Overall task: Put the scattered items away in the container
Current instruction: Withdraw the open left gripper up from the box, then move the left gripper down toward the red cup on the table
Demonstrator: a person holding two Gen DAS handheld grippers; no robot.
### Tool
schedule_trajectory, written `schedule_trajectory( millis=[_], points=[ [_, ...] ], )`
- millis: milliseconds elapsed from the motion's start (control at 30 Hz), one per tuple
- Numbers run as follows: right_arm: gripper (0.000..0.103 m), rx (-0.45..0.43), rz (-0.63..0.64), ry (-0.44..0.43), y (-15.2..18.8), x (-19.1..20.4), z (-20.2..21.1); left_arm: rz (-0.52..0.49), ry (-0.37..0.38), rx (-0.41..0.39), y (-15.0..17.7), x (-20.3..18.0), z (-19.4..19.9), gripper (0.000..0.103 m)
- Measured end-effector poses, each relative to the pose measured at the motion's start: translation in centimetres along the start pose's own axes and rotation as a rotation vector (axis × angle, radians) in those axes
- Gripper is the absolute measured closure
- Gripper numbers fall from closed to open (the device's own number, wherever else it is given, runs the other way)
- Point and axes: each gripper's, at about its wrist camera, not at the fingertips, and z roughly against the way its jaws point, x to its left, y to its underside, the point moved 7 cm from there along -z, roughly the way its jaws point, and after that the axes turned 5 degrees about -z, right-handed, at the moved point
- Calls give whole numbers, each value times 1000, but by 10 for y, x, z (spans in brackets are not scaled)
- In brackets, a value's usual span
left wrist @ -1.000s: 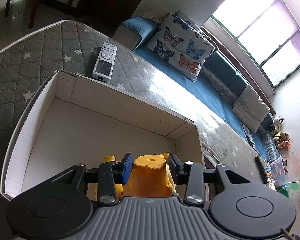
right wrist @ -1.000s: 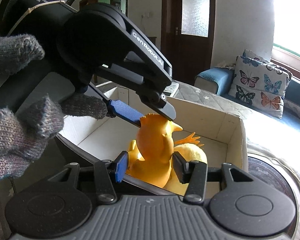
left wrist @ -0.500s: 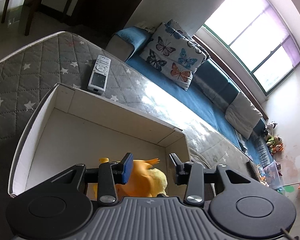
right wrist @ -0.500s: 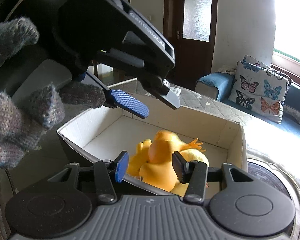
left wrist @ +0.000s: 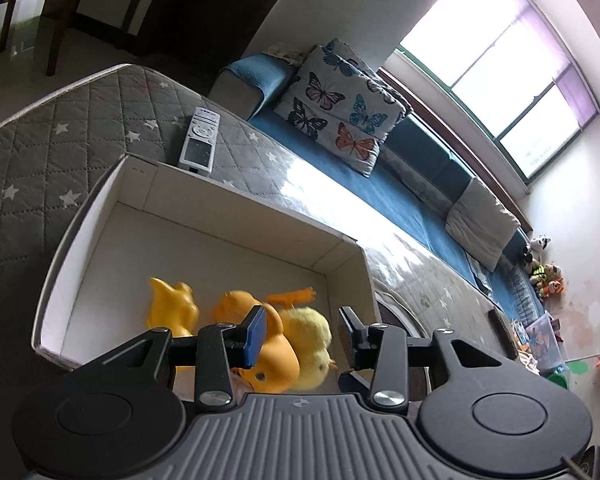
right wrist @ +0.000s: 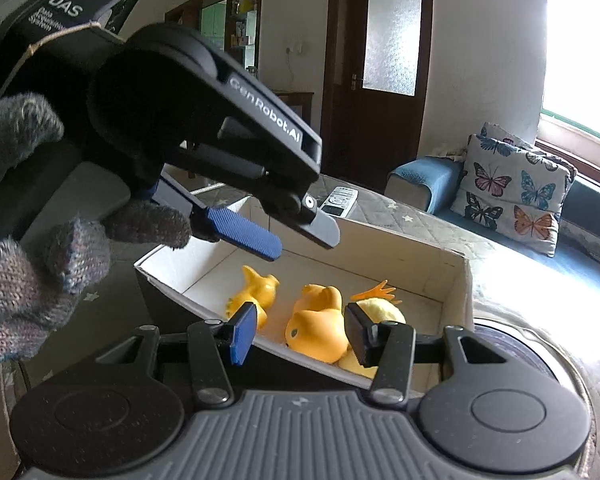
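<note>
A white cardboard box (left wrist: 100, 208) stands on a grey quilted surface and holds three toys. An orange duck (left wrist: 274, 354) lies on its side beside a yellow plush chick (left wrist: 310, 330), with a small orange toy (left wrist: 172, 304) further left. My left gripper (left wrist: 302, 336) hangs open above the duck and chick and holds nothing. In the right wrist view the same box (right wrist: 456, 280) shows the duck (right wrist: 318, 330), chick (right wrist: 378, 308) and small toy (right wrist: 256, 286). My right gripper (right wrist: 300, 332) is open before the near wall. The left gripper (right wrist: 288, 236) hovers over the box in a gloved hand (right wrist: 24, 264).
A white remote control (left wrist: 200, 140) lies on the quilted surface just beyond the box. A blue sofa (left wrist: 380, 184) with a butterfly pillow (left wrist: 340, 108) runs behind it. A dark round object (right wrist: 512, 348) sits right of the box. Toys clutter the floor (left wrist: 544, 276) at far right.
The left gripper let go of the orange duck, which now lies on its side in the box. Both grippers have drawn back and up from the box.
</note>
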Motion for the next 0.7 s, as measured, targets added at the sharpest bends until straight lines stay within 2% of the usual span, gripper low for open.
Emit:
schedule_trajectory(
  millis=[467,567,700],
  points=[
    [52,3,-59,36,29,-8,41,-80,32,17,43,-29,13,61],
    [44,5,-80,47,39,-11,50,-97,40,29,55,-36,13,61],
    [43,9,-93,63,53,-13,62,-121,38,46,70,-42,12,61]
  ],
)
